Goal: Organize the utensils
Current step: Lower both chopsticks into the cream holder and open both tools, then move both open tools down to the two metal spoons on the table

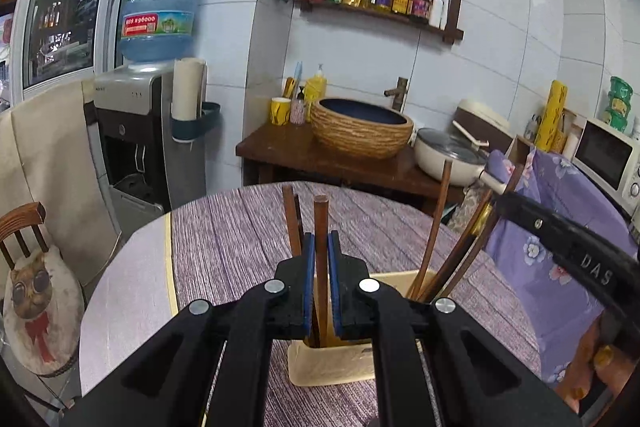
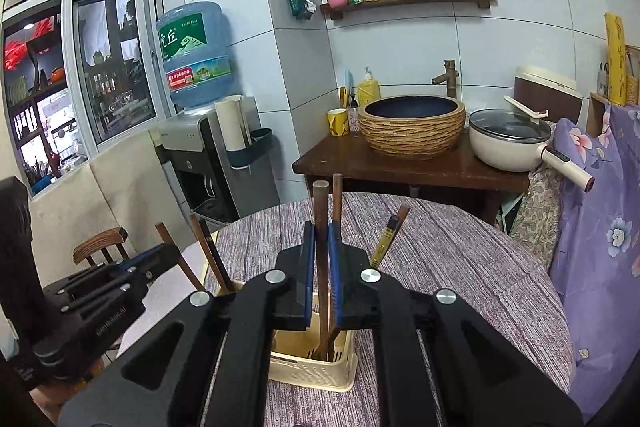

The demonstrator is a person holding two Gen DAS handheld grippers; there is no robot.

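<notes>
A cream plastic utensil holder (image 1: pixel 332 367) stands on the round table and shows in the right wrist view (image 2: pixel 308 367) too. Several brown chopsticks stand in it. My left gripper (image 1: pixel 321 243) is shut on one upright brown chopstick (image 1: pixel 321 223) whose lower end is inside the holder. My right gripper (image 2: pixel 321 231) is shut on another upright brown chopstick (image 2: pixel 321 203), also reaching into the holder. More chopsticks (image 1: pixel 436 227) lean at the holder's right side, one with a yellow band (image 2: pixel 386 239). Each gripper's body shows at the edge of the other's view.
The table (image 1: pixel 240 239) has a purple striped cloth. Behind it are a wooden stand with a woven basin (image 1: pixel 360 127), a cream pot (image 1: pixel 448 155), a water dispenser (image 1: pixel 152 131), a chair (image 1: pixel 28 267) at the left and a purple floral cloth (image 1: pixel 560 247) at the right.
</notes>
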